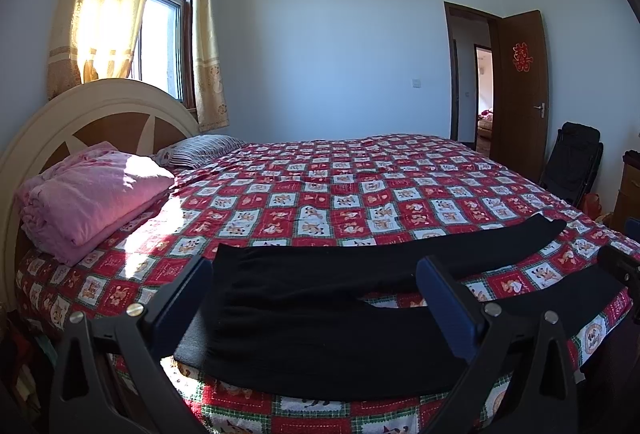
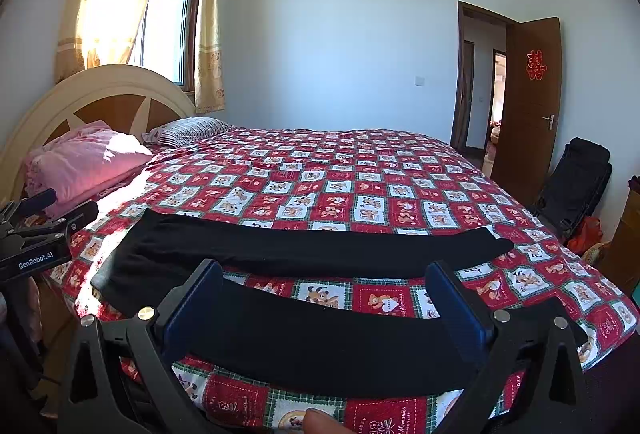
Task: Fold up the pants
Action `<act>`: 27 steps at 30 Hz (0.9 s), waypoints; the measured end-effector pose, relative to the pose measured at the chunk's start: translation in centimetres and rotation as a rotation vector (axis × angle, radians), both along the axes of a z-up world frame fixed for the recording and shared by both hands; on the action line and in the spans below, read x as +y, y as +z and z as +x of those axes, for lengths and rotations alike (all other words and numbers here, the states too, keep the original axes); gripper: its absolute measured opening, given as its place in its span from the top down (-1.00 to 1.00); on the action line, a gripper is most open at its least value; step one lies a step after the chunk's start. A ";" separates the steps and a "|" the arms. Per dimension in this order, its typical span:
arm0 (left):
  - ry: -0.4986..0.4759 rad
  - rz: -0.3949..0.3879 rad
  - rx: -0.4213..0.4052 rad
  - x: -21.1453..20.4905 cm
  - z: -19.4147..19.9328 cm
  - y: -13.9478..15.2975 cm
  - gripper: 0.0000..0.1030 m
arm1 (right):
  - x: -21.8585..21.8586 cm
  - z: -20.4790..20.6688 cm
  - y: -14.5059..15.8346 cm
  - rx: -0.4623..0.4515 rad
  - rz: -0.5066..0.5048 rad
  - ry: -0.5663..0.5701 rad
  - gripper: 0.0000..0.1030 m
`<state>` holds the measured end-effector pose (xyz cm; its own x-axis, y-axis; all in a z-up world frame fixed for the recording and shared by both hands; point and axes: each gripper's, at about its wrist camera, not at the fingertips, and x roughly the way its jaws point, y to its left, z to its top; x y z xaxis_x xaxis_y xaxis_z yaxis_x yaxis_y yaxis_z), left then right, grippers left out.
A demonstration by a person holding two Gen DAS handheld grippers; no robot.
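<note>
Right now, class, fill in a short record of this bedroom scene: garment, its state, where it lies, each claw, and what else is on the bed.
garment: black pants
state: spread flat, unfolded, legs apart
place: near edge of the bed, on the red checked cover
left claw: open, over the waist end
right claw: open, over the near leg
also on bed: pink blanket, folded; striped pillow

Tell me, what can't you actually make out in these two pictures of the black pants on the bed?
- Black pants: in the left wrist view the near leg's cuff is hidden behind the left gripper finger on the right.
- Right wrist view: the right gripper finger hides the near leg's end.
- Red emblem on the door: too small to read.
- Room beyond the doorway: mostly hidden by the frame.
</note>
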<state>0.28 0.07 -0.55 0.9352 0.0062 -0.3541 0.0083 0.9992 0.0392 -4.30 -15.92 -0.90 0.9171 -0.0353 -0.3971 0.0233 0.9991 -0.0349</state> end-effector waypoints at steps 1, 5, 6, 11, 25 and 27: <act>0.000 -0.002 0.001 0.1 0.0 0.1 -1.00 | 0.0 0.0 0.0 0.001 0.000 0.000 -0.98; -0.001 -0.002 0.000 0.1 0.0 0.1 -1.00 | -0.1 0.0 0.0 0.002 0.000 0.001 -0.98; -0.001 -0.003 0.001 0.1 0.0 0.1 -1.00 | 0.0 0.0 0.0 0.002 0.000 0.001 -0.98; 0.000 -0.003 0.000 0.1 0.0 0.1 -1.00 | 0.0 0.0 0.0 0.005 -0.001 0.001 -0.98; 0.001 -0.005 0.000 0.1 0.0 0.0 -1.00 | 0.5 0.1 -0.4 0.010 -0.008 0.006 -0.98; 0.000 -0.006 0.001 0.2 0.0 0.0 -1.00 | 0.5 0.1 -0.4 0.011 -0.009 0.006 -0.98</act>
<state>0.30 0.22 -0.51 0.9349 0.0036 -0.3548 0.0087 0.9994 0.0330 -4.20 -15.42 -1.34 0.9130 -0.0332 -0.4067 0.0167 0.9989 -0.0440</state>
